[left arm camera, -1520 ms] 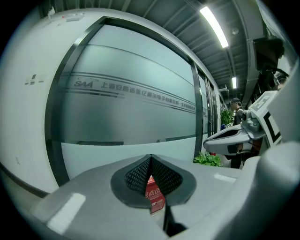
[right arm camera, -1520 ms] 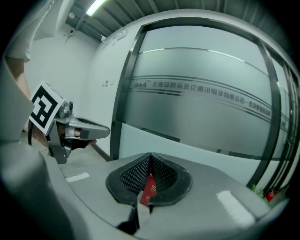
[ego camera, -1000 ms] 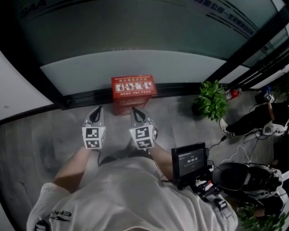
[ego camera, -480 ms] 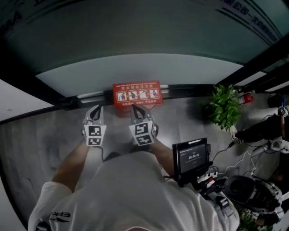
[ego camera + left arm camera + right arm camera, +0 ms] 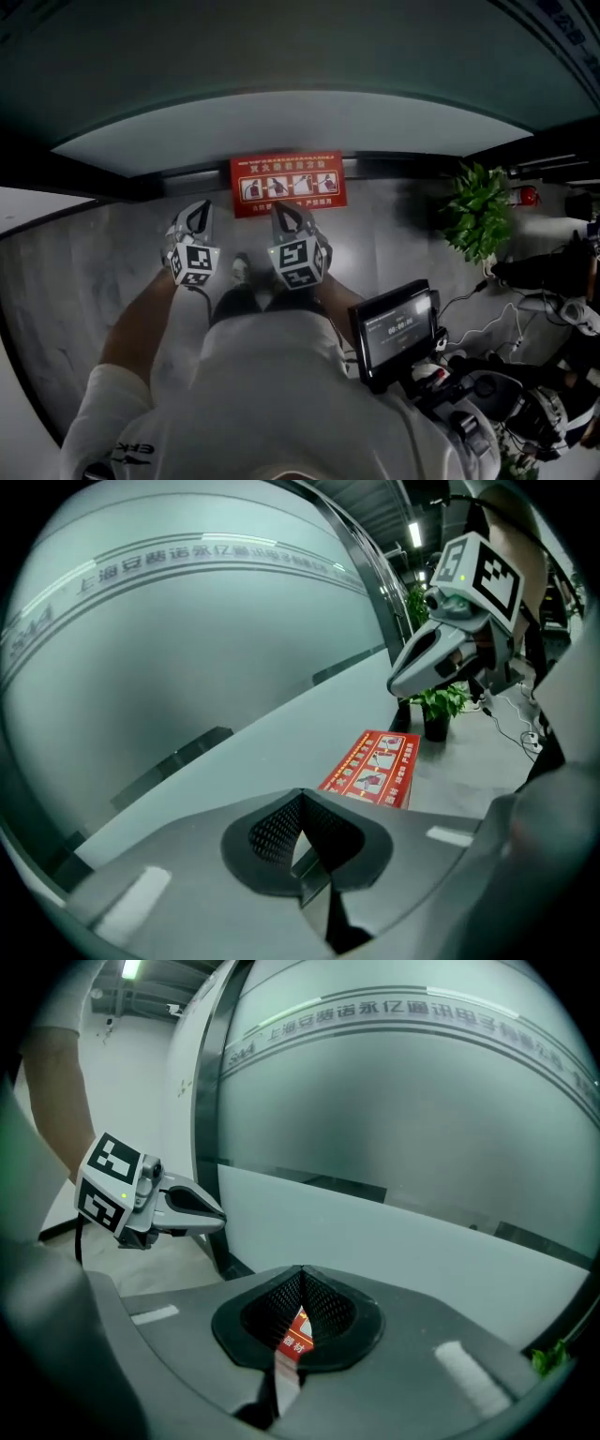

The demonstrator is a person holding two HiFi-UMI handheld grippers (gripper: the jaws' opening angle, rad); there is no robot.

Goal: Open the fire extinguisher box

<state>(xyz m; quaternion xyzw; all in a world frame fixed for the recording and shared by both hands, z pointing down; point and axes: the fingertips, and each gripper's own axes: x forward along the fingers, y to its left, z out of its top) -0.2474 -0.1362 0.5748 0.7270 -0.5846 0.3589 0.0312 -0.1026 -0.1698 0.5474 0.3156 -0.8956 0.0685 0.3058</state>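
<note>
Box: your one fire extinguisher box (image 5: 288, 184) lies closed on the floor against the glass wall.
Left gripper (image 5: 199, 214): jaws pressed together, holding nothing; its tip is near the box's left front corner, apart from it.
Right gripper (image 5: 286, 216): jaws together, holding nothing; its tip points at the box's front edge. You cannot tell whether it touches.
Count: one box, two grippers.
</note>
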